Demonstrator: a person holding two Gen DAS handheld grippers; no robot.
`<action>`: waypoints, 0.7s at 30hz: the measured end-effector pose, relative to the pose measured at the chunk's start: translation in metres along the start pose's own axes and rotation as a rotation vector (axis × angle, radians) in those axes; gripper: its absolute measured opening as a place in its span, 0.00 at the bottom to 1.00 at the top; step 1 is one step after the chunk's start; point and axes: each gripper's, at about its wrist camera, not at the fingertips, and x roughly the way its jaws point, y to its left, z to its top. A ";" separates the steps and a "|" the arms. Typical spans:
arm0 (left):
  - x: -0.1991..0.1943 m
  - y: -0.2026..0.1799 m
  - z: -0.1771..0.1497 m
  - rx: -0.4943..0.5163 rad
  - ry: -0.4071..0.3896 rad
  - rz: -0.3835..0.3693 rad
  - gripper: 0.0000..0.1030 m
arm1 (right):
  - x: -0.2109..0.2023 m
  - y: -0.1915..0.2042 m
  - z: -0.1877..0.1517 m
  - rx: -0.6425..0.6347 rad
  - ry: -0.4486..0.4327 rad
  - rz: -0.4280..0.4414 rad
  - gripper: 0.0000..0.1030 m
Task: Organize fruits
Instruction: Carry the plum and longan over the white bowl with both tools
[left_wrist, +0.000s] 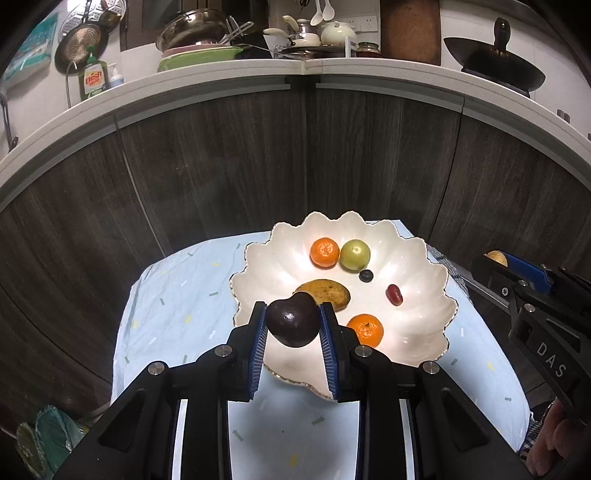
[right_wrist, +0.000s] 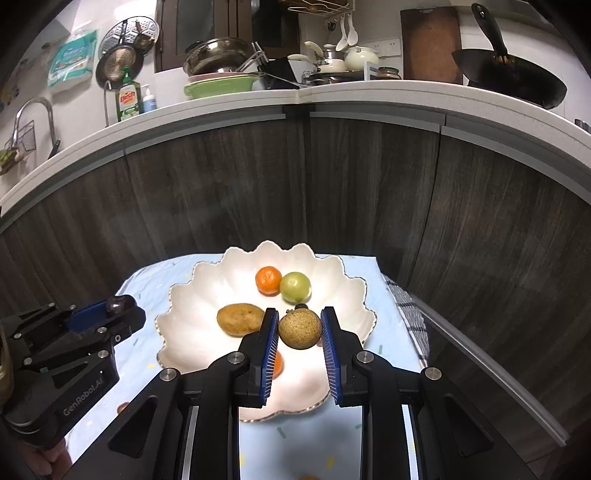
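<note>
Pinching a dark purple fruit (left_wrist: 293, 325) between its blue pads, the left tool (left_wrist: 293, 326) hangs above the near rim of a white scalloped bowl (left_wrist: 417, 314); the fruit sits clear of the bowl, held at both sides. The right tool (right_wrist: 299, 328) likewise grips a round, rough tan fruit (right_wrist: 299, 328) between its pads, raised over the near half of the same bowl (right_wrist: 192, 332).

The bowl stands on a small table covered with a pale blue cloth (left_wrist: 177, 306), toward the table's far edge. Inside it, near the far rim, an orange mandarin (left_wrist: 324, 252) lies touching a green-yellow round fruit (left_wrist: 355, 254). Just in front of those rests a small dark berry (left_wrist: 366, 275), and a red grape (left_wrist: 394, 294) lies toward the right side of the bowl. A brownish oblong fruit (left_wrist: 327, 291) lies near the middle, partly behind the held purple fruit in the left wrist view. A second mandarin (left_wrist: 365, 329) sits by the near rim, beside the left tool's right finger.

In the right wrist view the left tool (right_wrist: 118, 310) shows at the table's left edge with the purple fruit (right_wrist: 119, 304) in its grip. A checked towel (right_wrist: 410, 317) hangs at the table's right edge. Dark wood cabinet doors (left_wrist: 221, 177) rise behind the table.
</note>
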 end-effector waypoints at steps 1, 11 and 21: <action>0.002 0.000 0.001 0.000 0.001 0.000 0.27 | 0.001 -0.001 0.001 0.002 0.001 -0.001 0.24; 0.025 -0.003 0.004 0.005 0.024 0.002 0.27 | 0.019 -0.007 0.006 0.026 0.016 -0.009 0.24; 0.050 -0.004 0.007 0.003 0.051 -0.003 0.27 | 0.041 -0.015 0.007 0.053 0.042 -0.017 0.24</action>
